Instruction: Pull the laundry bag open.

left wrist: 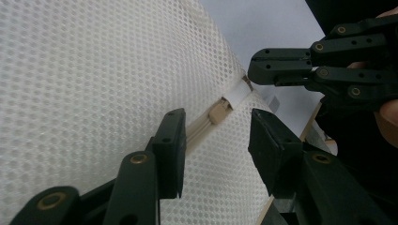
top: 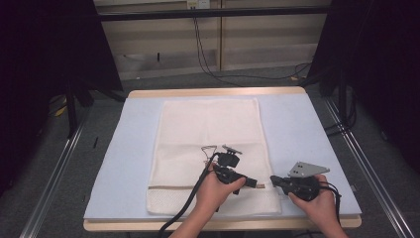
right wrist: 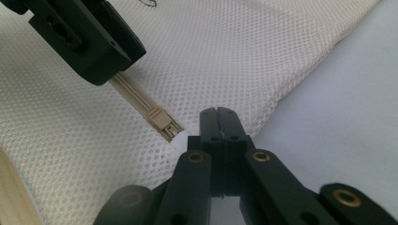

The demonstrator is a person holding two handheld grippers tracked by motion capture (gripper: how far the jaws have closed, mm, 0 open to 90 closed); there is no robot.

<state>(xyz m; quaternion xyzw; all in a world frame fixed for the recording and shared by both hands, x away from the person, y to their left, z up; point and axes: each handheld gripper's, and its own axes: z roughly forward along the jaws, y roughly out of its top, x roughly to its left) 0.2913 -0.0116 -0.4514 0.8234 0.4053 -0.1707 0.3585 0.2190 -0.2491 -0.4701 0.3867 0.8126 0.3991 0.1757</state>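
The mesh laundry bag lies flat in the middle of the tabletop, with its zipper running across the end nearest to the person.

To the left of the zipper pull, the left hand-held gripper stands over the zipper with its jaws partly open. The pull sits in the gap between them, and nothing is gripped yet. To do this step well, I think the jaws should come down straight on the small beige pull, not on the mesh beside it, and close only when the pull is centred.

To the right of the pull, the right hand-held gripper is fully closed on the white tab at the end of the zipper. It should keep this end firm and a little tight, so the bag does not wrinkle when the pull slides.
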